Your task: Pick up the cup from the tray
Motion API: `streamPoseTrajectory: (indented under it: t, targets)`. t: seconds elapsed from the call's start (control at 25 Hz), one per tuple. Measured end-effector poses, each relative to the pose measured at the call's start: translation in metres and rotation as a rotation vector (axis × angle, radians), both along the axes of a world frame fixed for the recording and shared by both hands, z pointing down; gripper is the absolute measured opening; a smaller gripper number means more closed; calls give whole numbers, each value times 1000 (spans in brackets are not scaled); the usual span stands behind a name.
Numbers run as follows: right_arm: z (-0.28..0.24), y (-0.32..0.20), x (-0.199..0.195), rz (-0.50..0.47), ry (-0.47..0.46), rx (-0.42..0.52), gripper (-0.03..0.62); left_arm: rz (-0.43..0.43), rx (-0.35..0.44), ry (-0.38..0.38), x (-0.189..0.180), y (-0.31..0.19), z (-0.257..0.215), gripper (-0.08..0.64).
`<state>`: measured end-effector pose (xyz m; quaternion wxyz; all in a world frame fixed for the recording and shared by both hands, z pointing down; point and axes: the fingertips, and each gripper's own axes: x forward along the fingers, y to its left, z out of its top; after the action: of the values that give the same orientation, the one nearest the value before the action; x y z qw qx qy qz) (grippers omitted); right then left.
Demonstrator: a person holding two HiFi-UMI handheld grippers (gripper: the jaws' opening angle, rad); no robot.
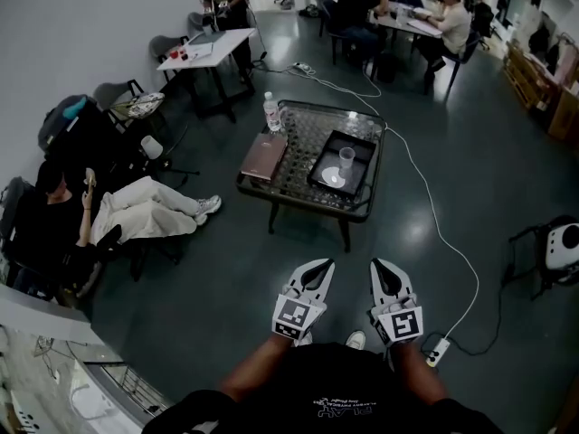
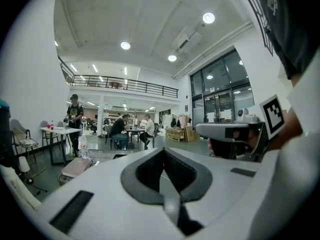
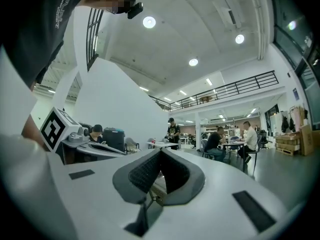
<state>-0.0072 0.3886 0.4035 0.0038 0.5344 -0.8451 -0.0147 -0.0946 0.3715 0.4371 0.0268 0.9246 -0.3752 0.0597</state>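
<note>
cup (image 1: 346, 158) stands upright inside the black tray (image 1: 365, 166), which sits on the right part of a low glass-topped surface (image 1: 303, 125) in the upper middle of the head view. a white disc (image 1: 332, 178) lies in the tray just below the cup. on the left part of the surface lie a pinkish notebook (image 1: 263, 155) and, above it, a clear bottle (image 1: 270, 112). the left gripper (image 1: 323, 264) and right gripper (image 1: 378, 263) hang side by side at lower centre over the dark floor, well apart from the surface.

in the left gripper view the left gripper (image 2: 162, 152) is clenched, its jaws pressed together with nothing between them. the bottle and notebook show small at lower left, the right gripper at the right; the cup is too small to make out.

in the right gripper view the right gripper (image 3: 161, 151) is likewise clenched on nothing. the left gripper shows at the left edge.
</note>
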Motion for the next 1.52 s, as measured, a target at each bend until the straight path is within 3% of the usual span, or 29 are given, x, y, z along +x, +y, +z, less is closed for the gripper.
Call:
streamPoseTrajectory:
  t: [0.36, 0.56, 0.68, 0.96, 1.16, 1.28, 1.44, 1.52]
  targets:
    - [6, -1, -39, 41, -6, -26, 8, 41, -13, 9, -40, -3, 6, 9]
    - [7, 1, -63, 37, -26, 28, 8, 50, -3, 25, -67, -9, 3, 9]
    - [12, 2, -71, 55, -2, -13, 8, 54, -4, 29, -77, -8, 3, 9]
    - [10, 0, -85, 32, 72, -26, 8, 60, -18, 51, -79, -6, 10, 9]
    - [16, -8, -80, 44, 63, -59, 8, 62, -39, 51, -73, -15, 13, 9]
    - [17, -18, -75, 29, 60, -25, 8, 73, -38, 57, -66, -22, 11, 9]
    - [18, -38, -76, 2, 137, 18, 8, 66, -24, 50, -61, -41, 7, 9]
    - [15, -47, -75, -9, 112, 19, 8, 53, -23, 45, -58, -51, 6, 9]
